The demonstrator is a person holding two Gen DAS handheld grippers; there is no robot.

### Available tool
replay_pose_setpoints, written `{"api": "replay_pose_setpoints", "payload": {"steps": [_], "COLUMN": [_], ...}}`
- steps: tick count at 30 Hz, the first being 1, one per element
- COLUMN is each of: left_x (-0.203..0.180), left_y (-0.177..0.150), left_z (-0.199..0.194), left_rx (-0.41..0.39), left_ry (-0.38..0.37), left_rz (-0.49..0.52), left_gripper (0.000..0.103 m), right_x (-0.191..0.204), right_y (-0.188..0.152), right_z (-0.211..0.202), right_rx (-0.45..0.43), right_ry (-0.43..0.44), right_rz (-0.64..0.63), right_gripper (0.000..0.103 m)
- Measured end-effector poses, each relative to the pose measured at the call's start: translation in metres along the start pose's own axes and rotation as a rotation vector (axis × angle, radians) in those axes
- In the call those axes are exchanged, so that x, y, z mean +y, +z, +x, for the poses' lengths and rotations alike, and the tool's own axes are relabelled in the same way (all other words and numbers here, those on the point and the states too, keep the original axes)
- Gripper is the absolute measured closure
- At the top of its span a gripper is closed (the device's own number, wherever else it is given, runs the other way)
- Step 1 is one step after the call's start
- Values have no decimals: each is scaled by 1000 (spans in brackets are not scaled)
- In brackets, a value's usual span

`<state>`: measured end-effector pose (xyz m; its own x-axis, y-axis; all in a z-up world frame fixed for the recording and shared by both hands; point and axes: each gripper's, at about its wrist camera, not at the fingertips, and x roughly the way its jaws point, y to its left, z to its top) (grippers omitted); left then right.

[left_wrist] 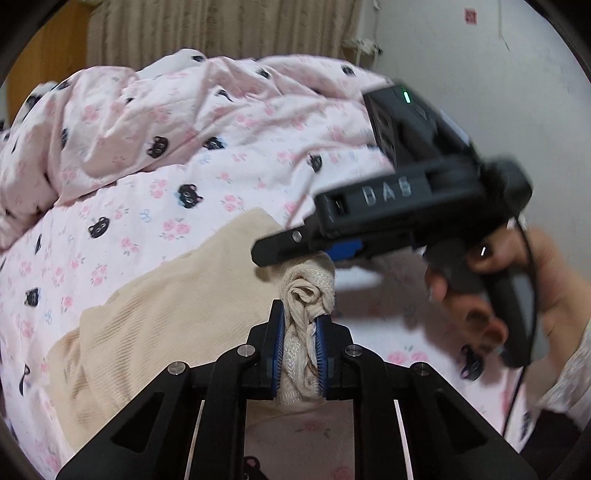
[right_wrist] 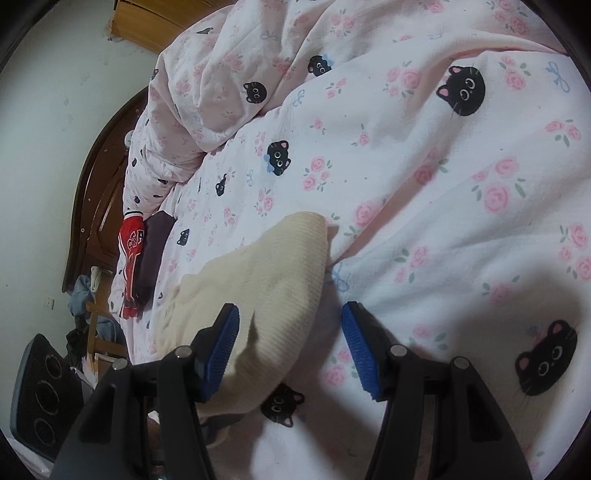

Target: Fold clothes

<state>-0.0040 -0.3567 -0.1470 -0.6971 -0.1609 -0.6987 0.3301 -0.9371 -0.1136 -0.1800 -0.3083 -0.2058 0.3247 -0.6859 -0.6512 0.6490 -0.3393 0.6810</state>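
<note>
The left gripper (left_wrist: 300, 332) is pinching a bunched edge of the cream knit garment (left_wrist: 177, 295), its blue pads (left_wrist: 277, 343) pressing the gathered fabric on both sides. The rest of the garment is lying spread on the bedsheet (left_wrist: 110, 229) printed with roses and black cat faces. Just beyond, the right gripper (right_wrist: 290, 343) is hovering over the garment's end with its jaws standing apart, nothing clamped between them; a hand (left_wrist: 476, 291) is gripping its handle. Farther back, a rumpled quilt (left_wrist: 184, 103) in the same print is piling up before a curtain (left_wrist: 221, 26). At the bed's far edge, a red garment (right_wrist: 131, 254) is lying.
</note>
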Motion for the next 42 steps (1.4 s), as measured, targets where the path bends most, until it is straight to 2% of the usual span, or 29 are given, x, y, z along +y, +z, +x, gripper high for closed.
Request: {"api": "replay_pose_setpoints", "payload": {"steps": [3,4,6,7,8,10,12,14,19,22,26,35,42], "left_x": [10,13,16,17,19,21,23,27,40,48,64,87,105], "left_y": [1,1,0,-1,-3,-6,-9,-12,-20,-27,-37,-54,-71], "left_z": [-8,-10,-13,-14,-15,-19,-25,-32,-50,-54,-62,-91,-108], "left_rx": [-18,-22,-24,-23,-23,-29,-46,-70,-119,-116,-121,-156,-158], "left_ry": [-22,-29,-38,-42,-48,-63,-75,-73,-71,-81,-97,-99,-102], "left_rz": [-51,-66,-85,-93,-103,-127,-158,-182,-261,-301,-378,-425,-474], "left_gripper": [90,90,90,90,90,90,91,96,96,100,100,101,101], "right_x": [6,8,11,12,13,19,27,35,59,79,105,158,193], "right_y": [0,0,1,1,1,0,-1,-1,1,3,6,3,-7], "right_z": [3,4,7,8,10,11,8,3,-6,-2,10,38,74], "right_rx": [-9,-18,-27,-28,-28,-40,-63,-88,-107,-88,-54,8,94], "right_ry": [17,20,40,48,50,34,13,-10,-47,-83,-116,-178,-225], "right_rz": [-1,-3,4,8,10,3,-14,-32,-81,-122,-166,-274,-353], "right_gripper": [43,47,60,72,79,85,86,87,89,92,92,92,92]}}
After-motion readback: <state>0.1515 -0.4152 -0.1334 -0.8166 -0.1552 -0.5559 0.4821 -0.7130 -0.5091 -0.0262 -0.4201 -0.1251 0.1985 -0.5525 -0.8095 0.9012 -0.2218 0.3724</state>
